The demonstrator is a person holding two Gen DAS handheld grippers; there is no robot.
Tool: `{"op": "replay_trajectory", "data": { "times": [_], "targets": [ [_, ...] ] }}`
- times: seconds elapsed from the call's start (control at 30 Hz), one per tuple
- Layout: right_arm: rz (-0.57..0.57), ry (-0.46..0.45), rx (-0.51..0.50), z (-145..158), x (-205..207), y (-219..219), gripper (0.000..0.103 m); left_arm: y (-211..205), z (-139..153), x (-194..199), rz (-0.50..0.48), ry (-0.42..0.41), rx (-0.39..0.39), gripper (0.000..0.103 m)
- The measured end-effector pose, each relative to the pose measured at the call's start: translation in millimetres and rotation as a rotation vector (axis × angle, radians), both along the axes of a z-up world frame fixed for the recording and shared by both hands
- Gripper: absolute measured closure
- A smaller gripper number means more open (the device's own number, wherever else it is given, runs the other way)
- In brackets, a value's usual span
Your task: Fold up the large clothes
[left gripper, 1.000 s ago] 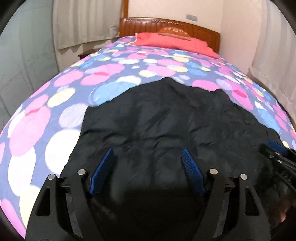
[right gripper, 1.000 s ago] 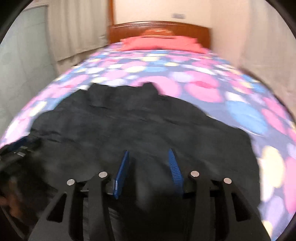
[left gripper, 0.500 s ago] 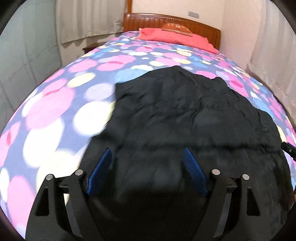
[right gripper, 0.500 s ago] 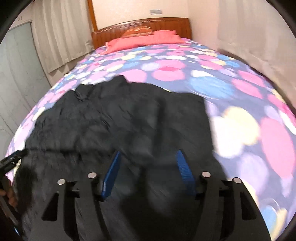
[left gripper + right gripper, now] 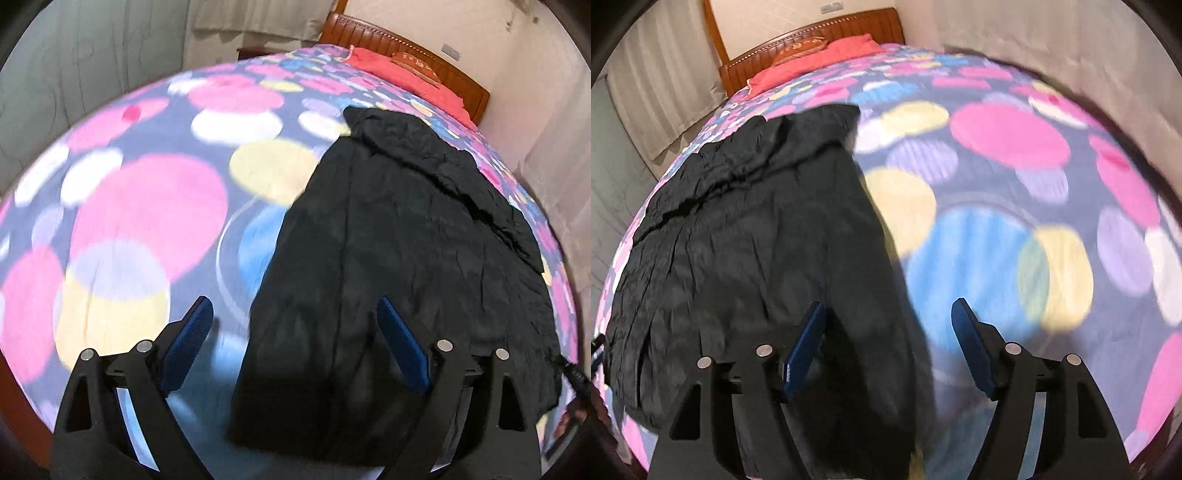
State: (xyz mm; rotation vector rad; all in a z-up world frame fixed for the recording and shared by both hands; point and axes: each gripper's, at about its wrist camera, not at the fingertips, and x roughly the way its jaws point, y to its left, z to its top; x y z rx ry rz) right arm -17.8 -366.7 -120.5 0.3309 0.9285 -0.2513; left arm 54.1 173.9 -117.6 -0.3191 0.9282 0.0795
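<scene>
A black garment (image 5: 399, 236) lies spread flat on the spotted bedspread (image 5: 147, 206). Its near hem is hidden behind both tools, and the bedspread is blurred. The left gripper (image 5: 295, 343) and right gripper (image 5: 888, 350) have just been opening; each straddles one side edge of the garment, gripping nothing.

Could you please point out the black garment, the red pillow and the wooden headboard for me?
black garment (image 5: 406, 258), left wrist view, on the middle of the spread cloth.
red pillow (image 5: 812, 61), right wrist view, on its top face.
wooden headboard (image 5: 812, 31), right wrist view, on the upper rail.
</scene>
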Motion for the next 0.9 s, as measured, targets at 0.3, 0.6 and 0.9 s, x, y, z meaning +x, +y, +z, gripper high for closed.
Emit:
{"op": "replay_trajectory", "data": {
  "times": [0.3,0.6,0.9],
  "targets": [
    [0.009,0.002,0.09,-17.6,-21.4,5.2,0.033,8.0,-19.7,-17.0,0.014,0.012,-0.148,0.013],
    [0.048,-0.009,0.147,-18.6,-26.7,18.3,0.065,-8.5,-22.3,-25.3,-0.018,0.005,-0.106,0.039],
    [0.052,-0.036,0.202,-15.8,-30.7,21.2,0.081,-6.4,-22.6,-27.4,-0.017,-0.016,-0.143,0.066]
  ]
}}
